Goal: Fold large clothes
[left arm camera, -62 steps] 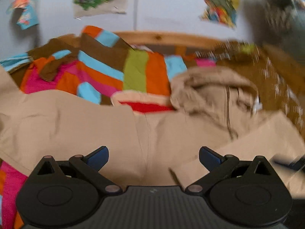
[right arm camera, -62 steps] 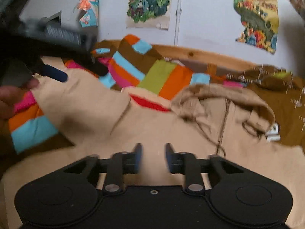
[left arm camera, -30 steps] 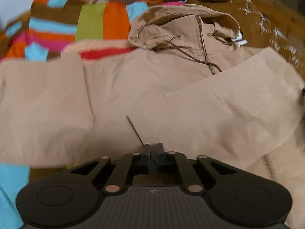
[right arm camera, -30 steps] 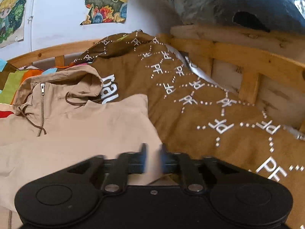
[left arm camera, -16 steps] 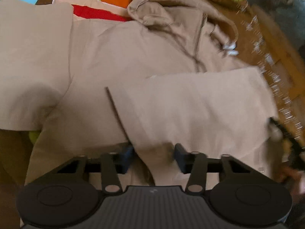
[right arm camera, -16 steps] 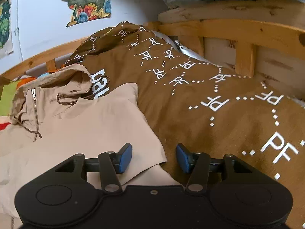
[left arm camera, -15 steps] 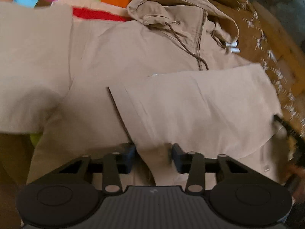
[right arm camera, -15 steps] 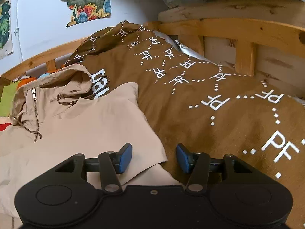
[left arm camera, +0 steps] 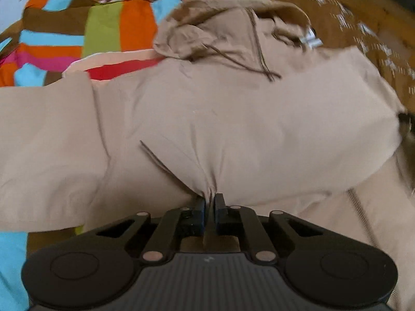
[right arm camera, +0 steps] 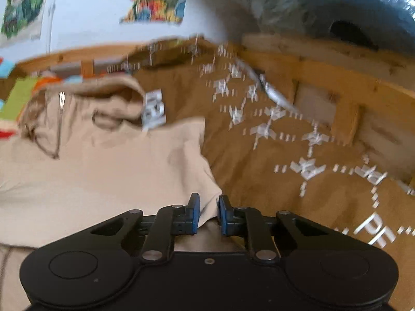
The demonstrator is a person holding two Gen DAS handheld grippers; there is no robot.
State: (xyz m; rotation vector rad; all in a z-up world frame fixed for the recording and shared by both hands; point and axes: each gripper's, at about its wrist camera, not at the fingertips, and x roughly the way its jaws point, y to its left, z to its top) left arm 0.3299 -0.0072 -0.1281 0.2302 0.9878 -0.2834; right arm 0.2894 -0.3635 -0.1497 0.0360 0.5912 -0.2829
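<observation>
A beige zip hoodie (left arm camera: 233, 108) lies spread on the bed, hood (left arm camera: 228, 23) at the far side, one sleeve folded across its front. My left gripper (left arm camera: 209, 202) is shut on the cuff end of that folded sleeve, and the cloth puckers at the fingertips. In the right wrist view the same hoodie (right arm camera: 103, 171) fills the left half. My right gripper (right arm camera: 207, 207) has its jaws closed around the sleeve's near corner, with beige cloth between the blue pads.
A brown blanket with white print (right arm camera: 298, 155) covers the bed on the right. A striped multicolour blanket (left arm camera: 77, 33) lies at the far left. A wooden bed rail (right arm camera: 337, 77) runs behind, with a dark plastic-wrapped bundle (right arm camera: 350, 13) above it.
Both grippers were open around the folded sleeve half a second ago. Both have closed on the cloth, and the sleeve is now pulled taut toward the left gripper.
</observation>
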